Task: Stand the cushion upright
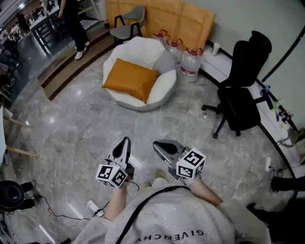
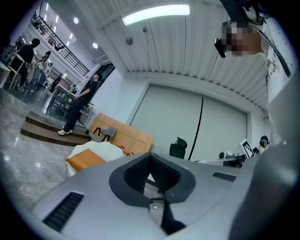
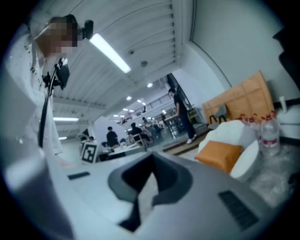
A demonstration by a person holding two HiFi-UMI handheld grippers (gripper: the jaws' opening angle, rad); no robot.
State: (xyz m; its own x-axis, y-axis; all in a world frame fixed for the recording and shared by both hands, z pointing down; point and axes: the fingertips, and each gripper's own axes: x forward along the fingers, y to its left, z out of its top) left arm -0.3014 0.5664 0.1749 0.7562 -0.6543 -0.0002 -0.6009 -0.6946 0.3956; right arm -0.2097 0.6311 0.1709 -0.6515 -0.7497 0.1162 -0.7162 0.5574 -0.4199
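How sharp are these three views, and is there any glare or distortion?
Head view: sharp, cushion crisp, with a soft sheen on the floor. Left gripper view: fisheye-bent, with the ceiling light blown out. Right gripper view: the softest, smeared throughout, with dark corners.

- The cushion (image 1: pixel 131 78) lies in the seat (image 1: pixel 167 85).
- Bottles (image 1: pixel 190 64) stand just right of the seat, with an office chair (image 1: pixel 240 90) farther right.
- A small chair (image 1: pixel 127 23) and cardboard (image 1: pixel 164 16) stand behind.
- The left gripper (image 1: pixel 125 141) and right gripper (image 1: pixel 159 145) are side by side before the seat, well apart from it.
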